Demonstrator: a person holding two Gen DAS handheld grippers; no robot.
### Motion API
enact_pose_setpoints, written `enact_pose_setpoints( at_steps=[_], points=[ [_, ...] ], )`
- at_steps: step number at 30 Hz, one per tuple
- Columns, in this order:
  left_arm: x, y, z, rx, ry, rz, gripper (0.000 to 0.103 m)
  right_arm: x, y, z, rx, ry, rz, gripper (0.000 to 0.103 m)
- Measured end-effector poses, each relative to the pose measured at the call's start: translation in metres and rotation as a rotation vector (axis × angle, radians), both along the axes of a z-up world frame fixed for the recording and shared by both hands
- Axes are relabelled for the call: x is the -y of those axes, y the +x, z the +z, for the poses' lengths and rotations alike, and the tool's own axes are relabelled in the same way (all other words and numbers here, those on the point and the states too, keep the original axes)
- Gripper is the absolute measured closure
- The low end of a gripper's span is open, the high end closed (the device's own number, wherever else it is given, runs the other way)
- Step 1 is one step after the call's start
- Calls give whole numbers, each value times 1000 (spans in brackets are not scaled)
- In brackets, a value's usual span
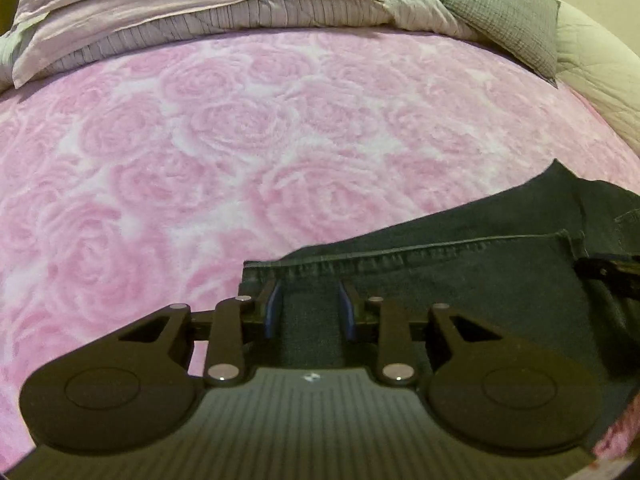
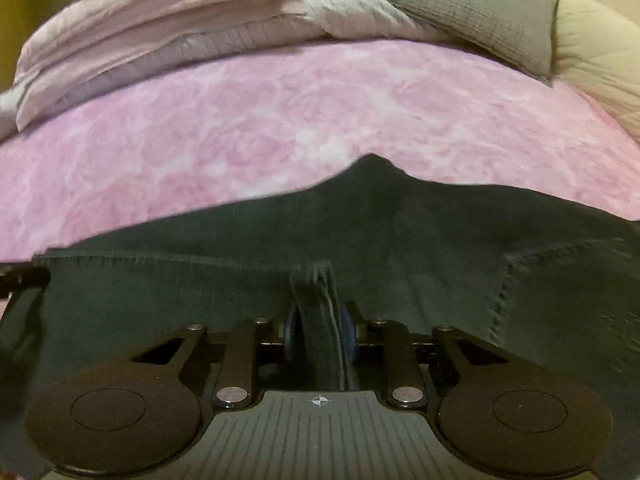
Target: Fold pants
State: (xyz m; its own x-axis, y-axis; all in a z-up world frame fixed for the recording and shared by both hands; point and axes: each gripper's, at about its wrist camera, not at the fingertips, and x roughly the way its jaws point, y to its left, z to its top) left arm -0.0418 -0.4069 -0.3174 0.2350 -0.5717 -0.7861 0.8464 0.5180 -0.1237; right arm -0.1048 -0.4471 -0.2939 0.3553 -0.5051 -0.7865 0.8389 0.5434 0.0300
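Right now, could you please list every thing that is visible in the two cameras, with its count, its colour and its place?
jeans: one, dark blue-grey, on the near part of the blanket, between both grippers
blanket: one, pink with a rose pattern, spread over the bed
folded bedding: one stack, pale pink and lilac, far left
cushion: one, grey, far right
quilt: one, cream, right edge beyond the cushion
left gripper: one, black with blue fingers, denim between them at the hem
right gripper: one, black with blue fingers, closed on a pinched fold of the jeans
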Motion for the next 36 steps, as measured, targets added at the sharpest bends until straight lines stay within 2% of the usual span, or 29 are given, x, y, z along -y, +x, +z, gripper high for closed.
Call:
enact_pose_setpoints(
  at_steps=[2,5,8,9,10,12,14,15,16,18,25,28,32,36],
  points=[
    [-18,-3,7,-51,-25,16,78,-28,-22,16,37,-29,12,83],
    [-56,-19,18,-96,-37,28,79,-63,-40,21,2,-30,34,83],
    [-84,-35,11,-146,12,45,79,-71,-41,-5,-77,62,57,82],
    [-89,-38,4,-165,45,50,78,-72,-41,-7,-69,57,53,82],
    [-92,-42,-1,-164,70,56,79,-70,-39,-4,-81,68,45,82],
    [-101,-45,2,-157,61,74,79,-67,-33,5,-109,83,9,82],
    [-111,-38,5,-204,51,120,78,-77,-26,19,-129,29,-9,81],
    [-118,-33,7,-225,51,151,78,-83,-22,23,-122,7,20,75],
    [-123,-30,8,-233,54,166,78,-92,-16,27,-119,-8,75,58],
    [-135,-21,12,-224,74,190,78,-117,1,29,-126,-48,211,48],
    [-181,14,11,-250,111,302,78,-204,74,11,-172,-195,686,48],
    [-202,25,9,-291,91,361,78,-234,97,-6,-238,-321,843,48],
    [-216,32,2,-330,67,406,78,-259,112,-29,-294,-482,974,48],
    [-223,33,-2,-359,47,428,78,-275,129,-46,-347,-619,1046,49]
  ],
)
